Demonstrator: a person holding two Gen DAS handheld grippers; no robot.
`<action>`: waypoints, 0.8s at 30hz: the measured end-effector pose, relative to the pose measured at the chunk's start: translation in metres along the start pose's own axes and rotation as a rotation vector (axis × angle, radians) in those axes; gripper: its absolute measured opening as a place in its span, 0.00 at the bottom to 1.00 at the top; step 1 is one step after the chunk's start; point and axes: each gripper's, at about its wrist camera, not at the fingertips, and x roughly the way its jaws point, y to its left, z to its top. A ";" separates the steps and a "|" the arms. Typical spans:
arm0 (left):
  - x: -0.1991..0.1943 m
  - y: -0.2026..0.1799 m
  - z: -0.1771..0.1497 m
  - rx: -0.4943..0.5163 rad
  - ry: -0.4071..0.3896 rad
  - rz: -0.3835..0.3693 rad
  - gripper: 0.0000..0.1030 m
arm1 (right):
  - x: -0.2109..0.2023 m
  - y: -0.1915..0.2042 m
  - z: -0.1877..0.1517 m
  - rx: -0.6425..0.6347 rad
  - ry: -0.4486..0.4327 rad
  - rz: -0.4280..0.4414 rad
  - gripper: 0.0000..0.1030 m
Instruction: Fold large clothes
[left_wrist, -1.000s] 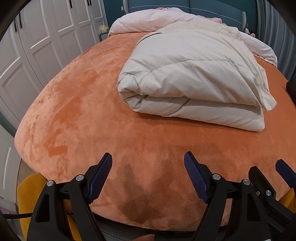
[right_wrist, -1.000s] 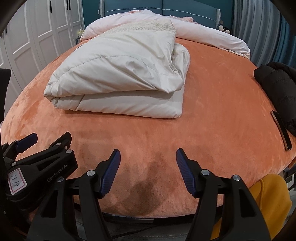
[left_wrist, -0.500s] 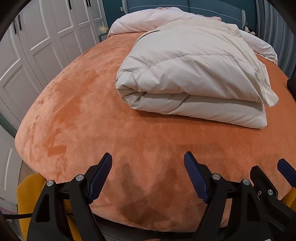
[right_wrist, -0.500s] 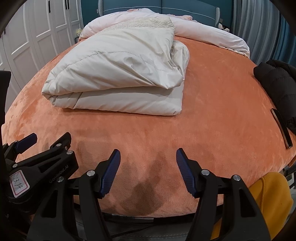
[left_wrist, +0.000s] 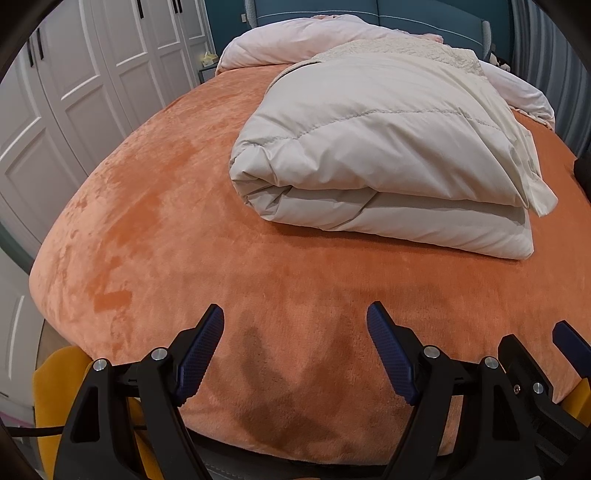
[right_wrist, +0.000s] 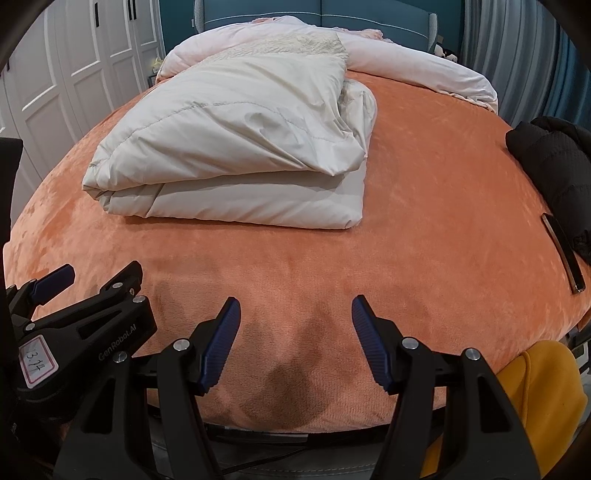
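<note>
A cream quilted coat (left_wrist: 388, 155) lies folded in a thick stack on the orange plush bed cover (left_wrist: 155, 229), seen in the right wrist view too as the cream coat (right_wrist: 236, 147). My left gripper (left_wrist: 295, 332) hovers open above the near edge of the bed, well short of the coat, nothing between its blue pads. My right gripper (right_wrist: 295, 325) is open and empty as well, side by side with the left one, whose black body (right_wrist: 85, 332) shows at the lower left of the right wrist view.
A black padded garment (right_wrist: 554, 166) and a dark flat phone-like object (right_wrist: 563, 254) lie at the bed's right edge. A pale pink duvet (left_wrist: 314, 40) is bunched at the teal headboard. White wardrobe doors (left_wrist: 74, 92) stand left. A yellow item (right_wrist: 539, 398) sits below the bed edge.
The folded coat sits slightly differently in the views, with a small shift of the cameras; both grippers stay open and in place above the bed's near edge.
</note>
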 end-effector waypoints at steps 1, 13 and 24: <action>0.000 0.000 0.000 0.000 -0.001 0.001 0.74 | 0.000 0.000 0.000 0.000 0.000 0.000 0.59; 0.000 -0.001 0.001 -0.002 -0.003 0.003 0.74 | -0.001 0.001 0.000 0.007 -0.002 -0.003 0.59; -0.001 -0.002 0.001 -0.001 -0.004 0.006 0.74 | -0.002 0.003 -0.001 0.015 -0.003 -0.007 0.59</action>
